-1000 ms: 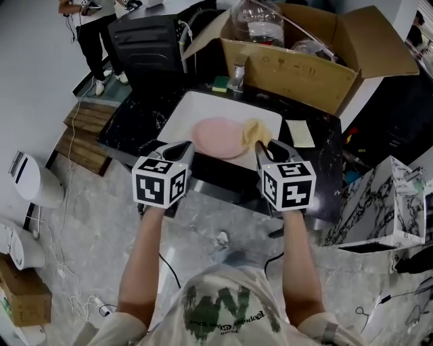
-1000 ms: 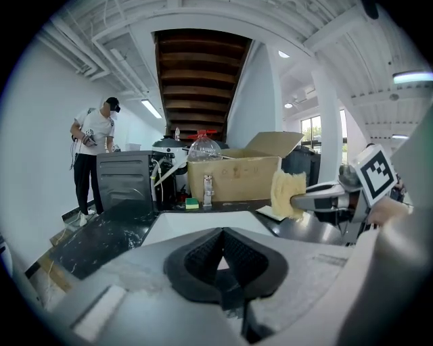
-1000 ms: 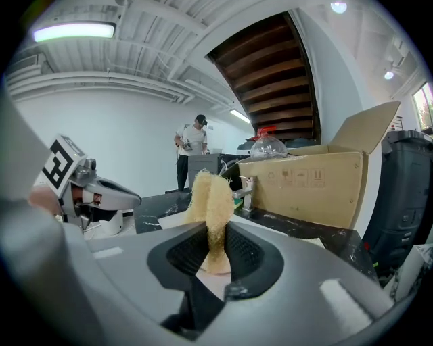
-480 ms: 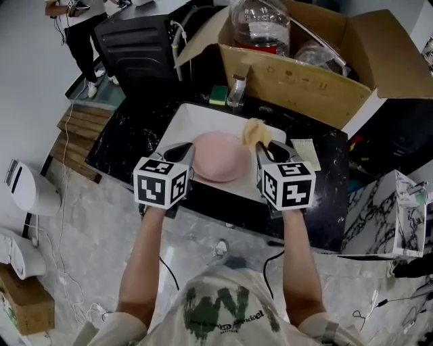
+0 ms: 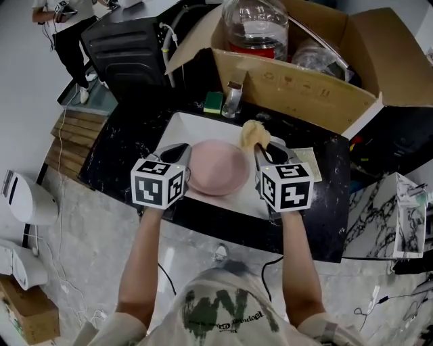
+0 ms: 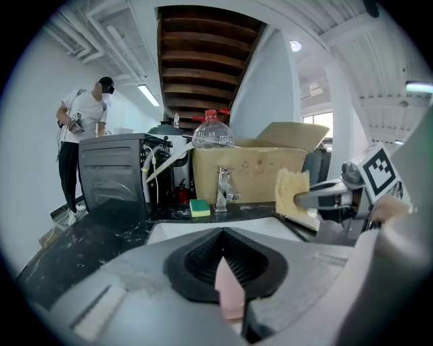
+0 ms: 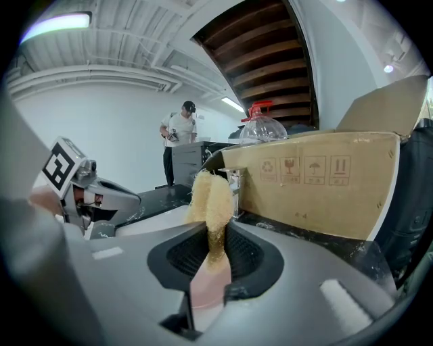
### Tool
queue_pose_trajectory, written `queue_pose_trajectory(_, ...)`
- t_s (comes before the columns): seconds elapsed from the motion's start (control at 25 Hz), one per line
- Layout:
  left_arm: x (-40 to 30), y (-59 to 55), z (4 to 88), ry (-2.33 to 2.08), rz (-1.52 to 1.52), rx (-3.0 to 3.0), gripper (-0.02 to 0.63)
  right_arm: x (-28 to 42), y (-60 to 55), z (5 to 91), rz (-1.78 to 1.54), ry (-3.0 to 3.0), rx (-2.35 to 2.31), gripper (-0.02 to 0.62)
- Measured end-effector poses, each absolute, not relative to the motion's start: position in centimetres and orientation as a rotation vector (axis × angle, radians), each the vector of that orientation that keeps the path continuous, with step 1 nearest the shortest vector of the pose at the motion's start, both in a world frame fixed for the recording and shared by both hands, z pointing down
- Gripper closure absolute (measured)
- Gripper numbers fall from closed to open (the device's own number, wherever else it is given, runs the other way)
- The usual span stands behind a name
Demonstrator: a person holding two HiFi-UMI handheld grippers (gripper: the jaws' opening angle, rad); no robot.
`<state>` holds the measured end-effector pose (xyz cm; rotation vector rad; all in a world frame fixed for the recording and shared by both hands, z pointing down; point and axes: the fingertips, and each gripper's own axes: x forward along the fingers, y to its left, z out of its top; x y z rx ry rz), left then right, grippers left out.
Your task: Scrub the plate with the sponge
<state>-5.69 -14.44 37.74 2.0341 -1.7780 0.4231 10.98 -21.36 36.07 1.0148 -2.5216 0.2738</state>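
Note:
A round pink plate (image 5: 216, 169) sits over the white sink basin (image 5: 177, 128) on the black counter. My left gripper (image 5: 184, 157) is shut on the plate's left rim, and the left gripper view shows a pink edge (image 6: 229, 287) pinched between the jaws. My right gripper (image 5: 265, 150) is shut on a ragged yellow sponge (image 5: 254, 134) at the plate's right rim. In the right gripper view the sponge (image 7: 211, 199) stands upright out of the jaws, with the plate (image 7: 201, 292) just below. The left gripper view also shows the sponge (image 6: 292, 192).
A green sponge (image 5: 214, 103) and a chrome tap (image 5: 233, 98) stand behind the basin. An open cardboard box (image 5: 304, 78) holding a large bottle (image 5: 260, 23) fills the back. There is a black machine (image 5: 128, 47) at back left, where a person (image 5: 57, 13) stands.
The head camera has moved in over the counter, so the basin, plate and box sit lower in view. The plate now reaches further between the two grippers. Both grips look unchanged.

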Motion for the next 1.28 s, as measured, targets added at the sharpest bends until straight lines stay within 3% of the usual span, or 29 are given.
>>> queue_pose_trajectory(1.28,-13.6,-18.9,39.6,-1.639,0.528,2.145,0.601,5.7,-22.8,38.8,0.385,-2.418,1.168,0.532)
